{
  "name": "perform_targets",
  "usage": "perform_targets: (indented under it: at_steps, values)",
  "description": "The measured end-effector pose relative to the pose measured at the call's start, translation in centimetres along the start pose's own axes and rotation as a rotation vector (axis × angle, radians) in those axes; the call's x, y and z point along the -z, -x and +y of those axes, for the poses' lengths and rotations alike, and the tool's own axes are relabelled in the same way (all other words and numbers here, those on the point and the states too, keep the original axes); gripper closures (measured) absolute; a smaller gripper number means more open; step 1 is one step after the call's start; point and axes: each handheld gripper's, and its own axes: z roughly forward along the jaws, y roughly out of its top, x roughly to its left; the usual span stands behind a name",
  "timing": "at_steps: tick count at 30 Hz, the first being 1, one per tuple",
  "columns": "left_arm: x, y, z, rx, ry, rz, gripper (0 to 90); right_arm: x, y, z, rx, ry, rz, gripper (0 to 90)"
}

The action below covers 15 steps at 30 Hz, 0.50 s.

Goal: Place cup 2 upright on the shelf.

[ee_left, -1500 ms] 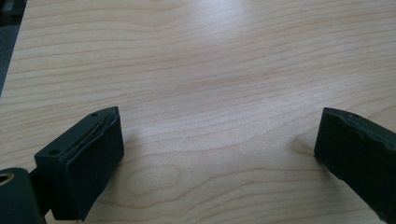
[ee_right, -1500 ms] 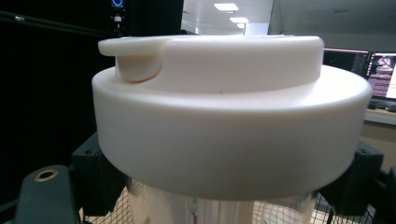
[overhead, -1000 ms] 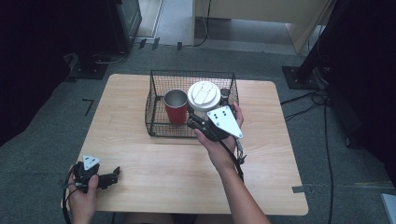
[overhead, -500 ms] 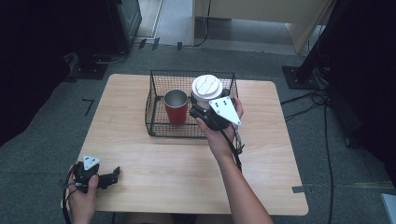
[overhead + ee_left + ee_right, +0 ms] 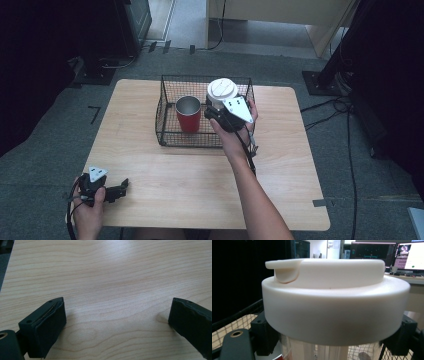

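White and smooth, the round plastic lid tops a clear tumbler (image 5: 222, 91) that the right gripper (image 5: 218, 113) clamps just under the lid's rim, its black jaws pressed on either side of the see-through wall. This tumbler hangs over the right half of the black wire-mesh basket (image 5: 170, 137), beside a red metal cup (image 5: 188, 113) standing inside. Well apart from the basket, the left gripper (image 5: 121, 186) rests on the pale wood-grain table (image 5: 285, 165), jaws spread wide around nothing.

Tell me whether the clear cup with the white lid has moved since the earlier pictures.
Yes. The clear cup with the white lid, clamped in the right gripper, has moved toward the far side of the black wire basket, and now hangs beside the red cup.
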Motion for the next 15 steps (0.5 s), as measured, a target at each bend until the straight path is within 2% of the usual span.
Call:
perform_targets:
  at_steps: [6,15]
  values:
    - [0.0,0.0,0.0,-0.001,-0.001,-0.001,2.1,-1.4,0.3,-0.9,0.014,-0.055,-0.003,16.2]
    - [0.0,0.0,0.0,-0.001,0.000,-0.002,2.1,-2.1,0.1,-2.6,0.028,-0.124,0.003,16.2]
